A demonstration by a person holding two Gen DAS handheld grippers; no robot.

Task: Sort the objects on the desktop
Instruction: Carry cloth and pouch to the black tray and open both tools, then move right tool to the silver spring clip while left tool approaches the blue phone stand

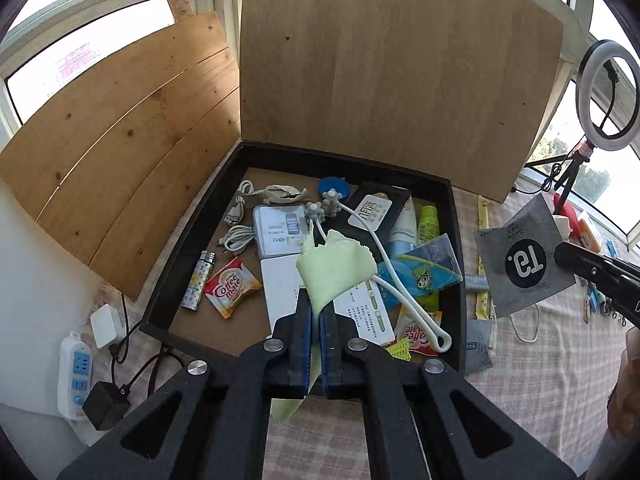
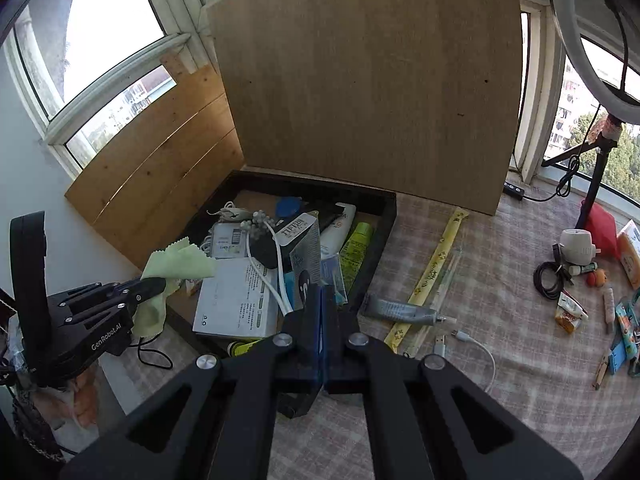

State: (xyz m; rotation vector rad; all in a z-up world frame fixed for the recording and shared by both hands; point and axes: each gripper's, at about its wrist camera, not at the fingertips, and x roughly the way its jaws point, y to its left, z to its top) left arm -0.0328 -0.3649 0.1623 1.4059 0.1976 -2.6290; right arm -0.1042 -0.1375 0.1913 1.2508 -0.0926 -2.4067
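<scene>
Carrying step: left gripper [image 1: 318, 304] fingers clamped on green cloth [image 1: 336, 268], right gripper [image 2: 322, 300] on grey packet [image 1: 524, 264]; both hang over the tray [image 1: 192, 236]. Next: release.

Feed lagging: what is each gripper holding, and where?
Left gripper: green cloth, pinched at its lower edge. Right gripper: grey sachet, by one edge.
</scene>
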